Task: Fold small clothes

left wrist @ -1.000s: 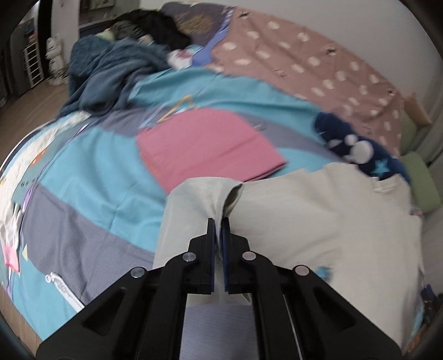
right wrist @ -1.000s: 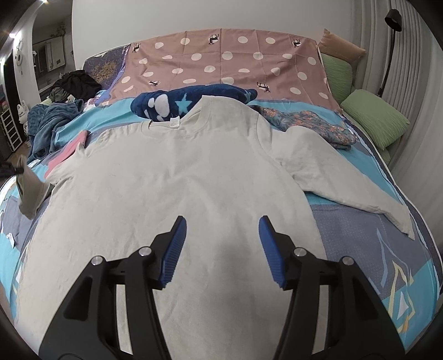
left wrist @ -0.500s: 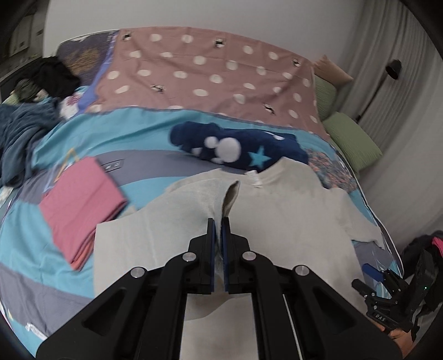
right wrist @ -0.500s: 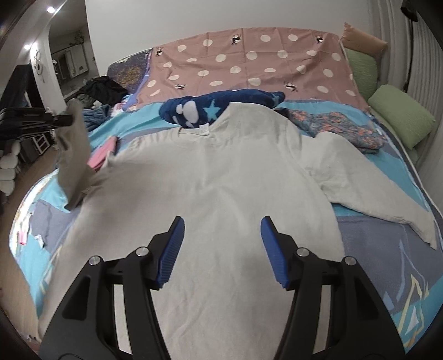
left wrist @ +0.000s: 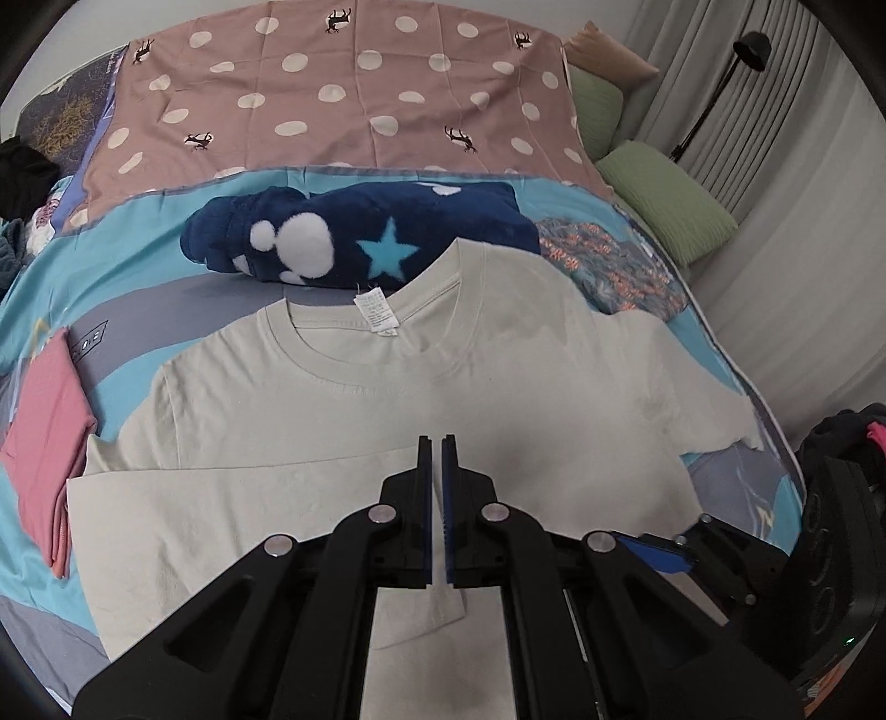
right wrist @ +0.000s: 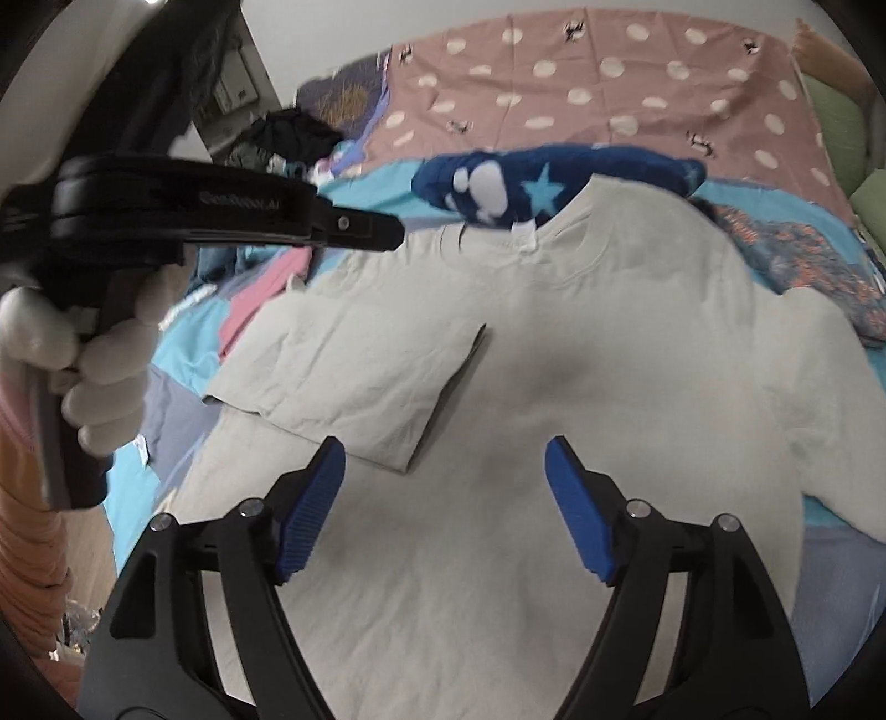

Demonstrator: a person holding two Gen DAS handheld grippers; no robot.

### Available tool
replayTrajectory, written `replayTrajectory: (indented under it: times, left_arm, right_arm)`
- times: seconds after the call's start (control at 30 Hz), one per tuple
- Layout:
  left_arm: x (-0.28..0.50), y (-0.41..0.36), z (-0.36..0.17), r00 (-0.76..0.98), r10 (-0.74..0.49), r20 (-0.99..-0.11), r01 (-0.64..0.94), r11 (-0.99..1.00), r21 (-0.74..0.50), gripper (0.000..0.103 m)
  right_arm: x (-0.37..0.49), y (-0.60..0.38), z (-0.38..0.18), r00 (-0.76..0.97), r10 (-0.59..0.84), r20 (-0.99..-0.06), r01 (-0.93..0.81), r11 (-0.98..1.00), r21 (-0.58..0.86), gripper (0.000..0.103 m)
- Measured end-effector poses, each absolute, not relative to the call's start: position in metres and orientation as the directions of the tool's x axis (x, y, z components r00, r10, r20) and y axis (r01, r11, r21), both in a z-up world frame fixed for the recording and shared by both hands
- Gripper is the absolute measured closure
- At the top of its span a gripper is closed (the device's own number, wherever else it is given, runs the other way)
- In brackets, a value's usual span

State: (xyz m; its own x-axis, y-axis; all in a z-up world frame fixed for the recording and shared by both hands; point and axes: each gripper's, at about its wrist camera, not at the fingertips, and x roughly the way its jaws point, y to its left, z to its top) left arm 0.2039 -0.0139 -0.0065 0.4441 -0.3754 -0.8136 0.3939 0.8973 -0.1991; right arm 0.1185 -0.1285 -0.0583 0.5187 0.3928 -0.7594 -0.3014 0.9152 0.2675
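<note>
A cream long-sleeved shirt [left wrist: 432, 399] lies flat on the bed, neck away from me. Its left sleeve [right wrist: 354, 376] is folded across the chest and lies flat there. My left gripper [left wrist: 437, 443] hovers above the shirt's middle with its jaws almost together; the sleeve cuff [left wrist: 432, 615] lies below it, no longer held. In the right wrist view the left gripper [right wrist: 387, 230] is seen in a white-gloved hand above the shirt. My right gripper [right wrist: 443, 471] is open and empty over the shirt's lower part. The shirt's right sleeve [left wrist: 714, 410] lies spread out.
A folded pink garment [left wrist: 44, 432] lies left of the shirt. A navy plush blanket with a star [left wrist: 360, 243] lies beyond the collar, a floral cloth [left wrist: 614, 266] to its right. Green pillows [left wrist: 664, 199] and a lamp [left wrist: 747, 50] are at the far right.
The left gripper carried the left sleeve up and across to the right, laid it over the chest and let it go. The right gripper stayed open over the shirt's lower part.
</note>
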Motion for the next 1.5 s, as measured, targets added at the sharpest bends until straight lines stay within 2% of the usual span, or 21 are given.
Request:
replayTrajectory:
  times: [0.1, 0.23, 0.33, 0.47, 0.5, 0.57, 0.6, 0.63, 0.67, 0.87, 0.97, 1.1, 1.23, 1.37, 1.5]
  left_arm:
    - [0.194, 0.003, -0.010, 0.475, -0.341, -0.811, 0.373, 0.913, -0.166, 0.098]
    - [0.168, 0.053, -0.019, 0.537, -0.284, -0.794, 0.287, 0.947, -0.145, 0.083]
    - [0.139, 0.098, -0.032, 0.583, -0.225, -0.781, 0.183, 0.973, -0.143, 0.078]
    - [0.097, 0.117, -0.063, 0.544, -0.308, -0.780, 0.173, 0.951, -0.254, 0.076]
    - [0.089, 0.111, -0.070, 0.532, -0.316, -0.786, 0.193, 0.949, -0.251, 0.076]
    - [0.077, 0.095, -0.085, 0.517, -0.302, -0.801, 0.226, 0.951, -0.213, 0.076]
    - [0.073, 0.087, -0.091, 0.515, -0.293, -0.805, 0.239, 0.952, -0.193, 0.076]
    - [0.070, 0.080, -0.095, 0.517, -0.285, -0.807, 0.247, 0.952, -0.179, 0.074]
    - [0.067, 0.074, -0.098, 0.528, -0.270, -0.805, 0.249, 0.956, -0.157, 0.071]
    - [0.064, 0.069, -0.097, 0.611, -0.152, -0.777, 0.229, 0.973, -0.011, 0.067]
    - [0.068, 0.087, -0.089, 0.659, -0.057, -0.750, 0.137, 0.990, 0.045, 0.059]
    - [0.074, 0.124, -0.082, 0.685, 0.033, -0.727, 0.001, 0.999, 0.045, 0.049]
    - [0.081, 0.165, -0.085, 0.668, 0.139, -0.731, -0.124, 0.989, 0.075, 0.047]
    - [0.080, 0.196, -0.088, 0.646, 0.149, -0.748, -0.172, 0.984, 0.048, 0.046]
    - [0.082, 0.205, -0.095, 0.639, 0.066, -0.767, -0.136, 0.990, -0.028, 0.040]
  right_arm:
    - [0.139, -0.122, -0.076, 0.430, 0.459, -0.778, -0.300, 0.885, 0.356, 0.028]
    - [0.163, -0.128, -0.088, 0.376, 0.510, -0.774, -0.245, 0.860, 0.448, 0.041]
    - [0.176, -0.124, -0.097, 0.336, 0.543, -0.769, -0.238, 0.840, 0.488, 0.047]
    - [0.191, -0.109, -0.108, 0.325, 0.554, -0.766, -0.228, 0.832, 0.506, 0.045]
    - [0.195, -0.105, -0.111, 0.336, 0.561, -0.756, -0.224, 0.827, 0.515, 0.040]
    - [0.200, -0.100, -0.112, 0.350, 0.569, -0.745, -0.216, 0.822, 0.527, 0.039]
    - [0.203, -0.097, -0.113, 0.357, 0.565, -0.744, -0.219, 0.825, 0.521, 0.053]
    - [0.204, -0.093, -0.113, 0.350, 0.563, -0.749, -0.230, 0.827, 0.513, 0.091]
    - [0.207, -0.091, -0.115, 0.338, 0.559, -0.757, -0.233, 0.829, 0.508, 0.100]
    - [0.202, -0.116, -0.070, 0.446, 0.586, -0.677, -0.248, 0.807, 0.535, 0.101]
    - [0.202, -0.130, -0.047, 0.480, 0.585, -0.654, -0.256, 0.806, 0.533, 0.101]
    - [0.204, -0.144, -0.035, 0.519, 0.548, -0.656, -0.240, 0.830, 0.504, 0.101]
    - [0.203, -0.160, -0.027, 0.551, 0.537, -0.639, -0.221, 0.832, 0.509, 0.101]
    - [0.204, -0.168, -0.016, 0.582, 0.519, -0.626, -0.217, 0.841, 0.495, 0.101]
    - [0.203, -0.173, -0.003, 0.603, 0.509, -0.615, -0.226, 0.848, 0.480, 0.101]
